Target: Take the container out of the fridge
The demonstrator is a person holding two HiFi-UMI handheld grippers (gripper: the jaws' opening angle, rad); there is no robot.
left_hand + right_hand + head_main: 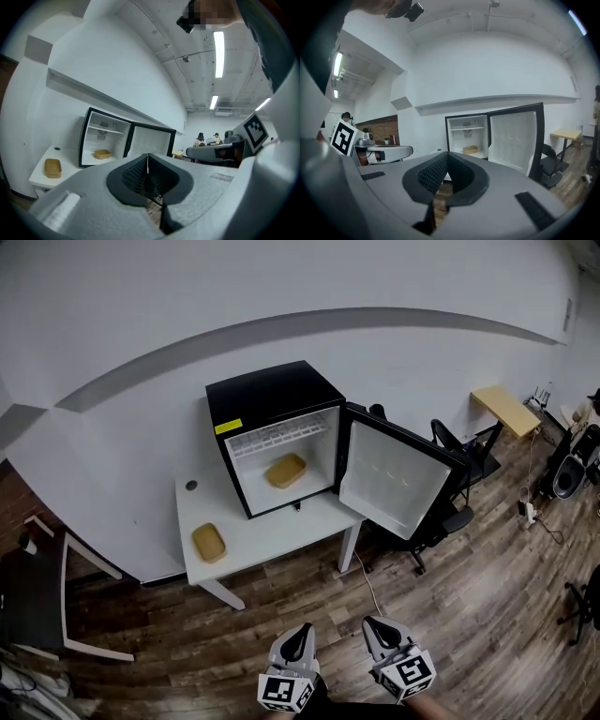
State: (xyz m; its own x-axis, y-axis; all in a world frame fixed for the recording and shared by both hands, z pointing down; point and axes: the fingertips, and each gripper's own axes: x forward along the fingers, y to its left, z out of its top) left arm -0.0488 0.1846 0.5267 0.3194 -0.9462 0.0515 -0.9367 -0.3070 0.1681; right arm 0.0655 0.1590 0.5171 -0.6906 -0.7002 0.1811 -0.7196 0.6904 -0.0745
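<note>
Tan and probably light plastic, the container (286, 470) is sitting on the floor of the open fridge (272, 395), well apart from both grippers. The left gripper (300, 634) and right gripper (380, 626) are hanging closed and empty. The container is looking stiff, perhaps slick, so pinching its near rim wall seems best.

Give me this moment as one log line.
fridge: door open | container: inside fridge | left tool: shut, empty | right tool: shut, empty
</note>
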